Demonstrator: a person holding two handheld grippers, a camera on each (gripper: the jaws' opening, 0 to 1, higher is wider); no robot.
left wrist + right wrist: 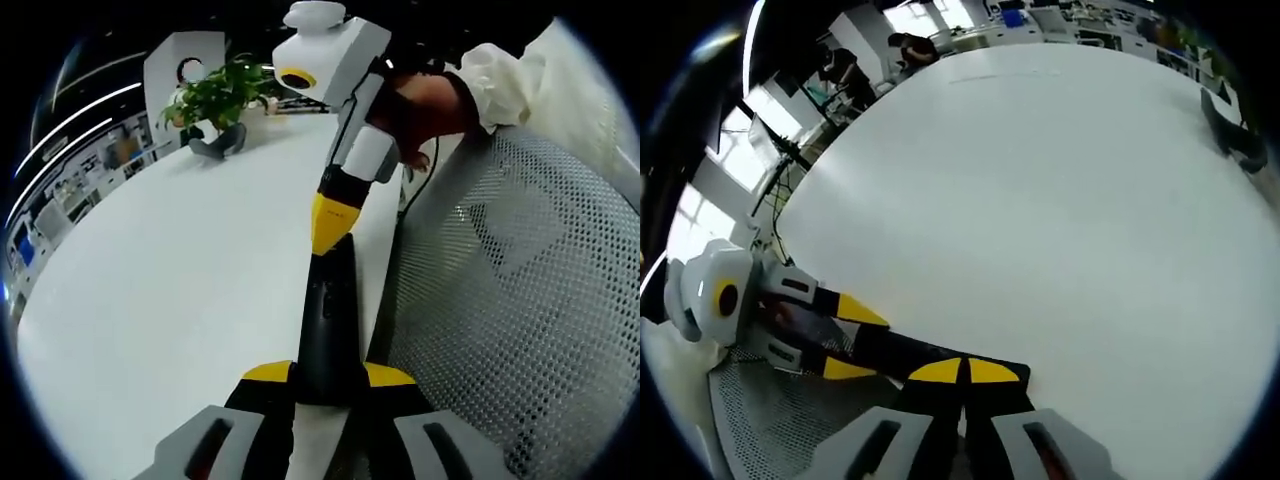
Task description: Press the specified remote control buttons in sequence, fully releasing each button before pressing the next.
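Mid-sequence: remote held at the table edge, a button press in hand

You work over the broad white table (180,290), beside the grey mesh chair back (520,320), with a green potted plant (215,98) at the far end. Your left gripper (330,377) clamps the slim black remote control (330,320) between its yellow-tipped jaws, holding it along the table's edge. Your right gripper (330,222), jaws drawn together with nothing between them, sets its yellow tip on the remote's far end, so I judge a press is under way. Which button it meets, and how many presses are done or left, you cannot tell from here.
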